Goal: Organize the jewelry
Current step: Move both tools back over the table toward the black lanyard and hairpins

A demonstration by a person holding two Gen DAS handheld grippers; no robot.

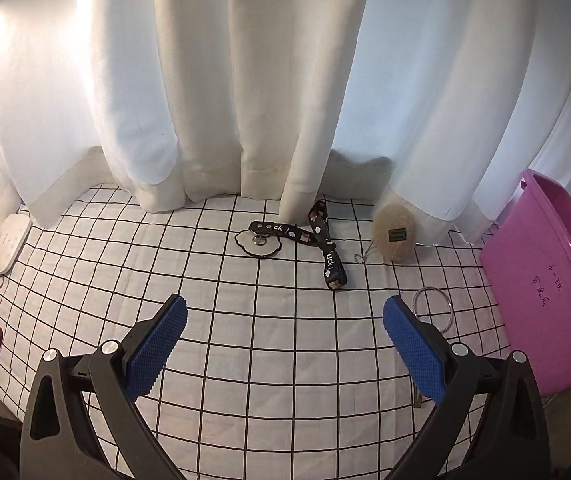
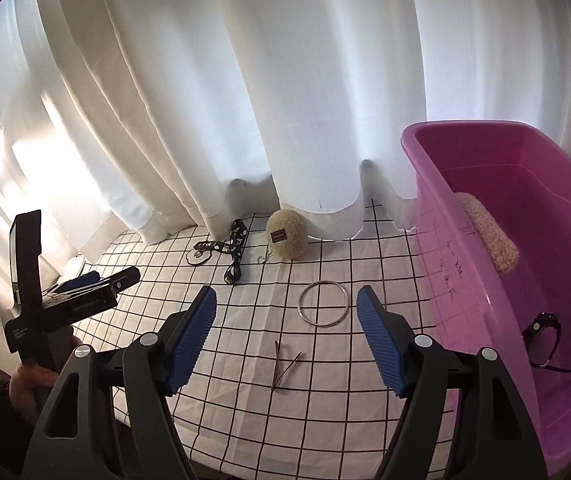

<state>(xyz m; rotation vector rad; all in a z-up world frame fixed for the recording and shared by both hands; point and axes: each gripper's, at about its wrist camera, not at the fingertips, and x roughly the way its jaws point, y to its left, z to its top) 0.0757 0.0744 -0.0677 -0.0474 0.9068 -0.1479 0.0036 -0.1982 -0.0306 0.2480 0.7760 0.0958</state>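
You're in a home room: white curtains (image 2: pixel 285 100) hang behind a desk with a checked cloth (image 2: pixel 325 400), beside a pink tub (image 2: pixel 465 280)

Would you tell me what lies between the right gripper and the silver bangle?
Only a thin hairpin on the checked cloth, before the right gripper and short of the silver bangle; right wrist view.

Both wrist cams angled down, sharing gridded cloth (image 1: pixel 269 344), curtain (image 2: pixel 285 80).
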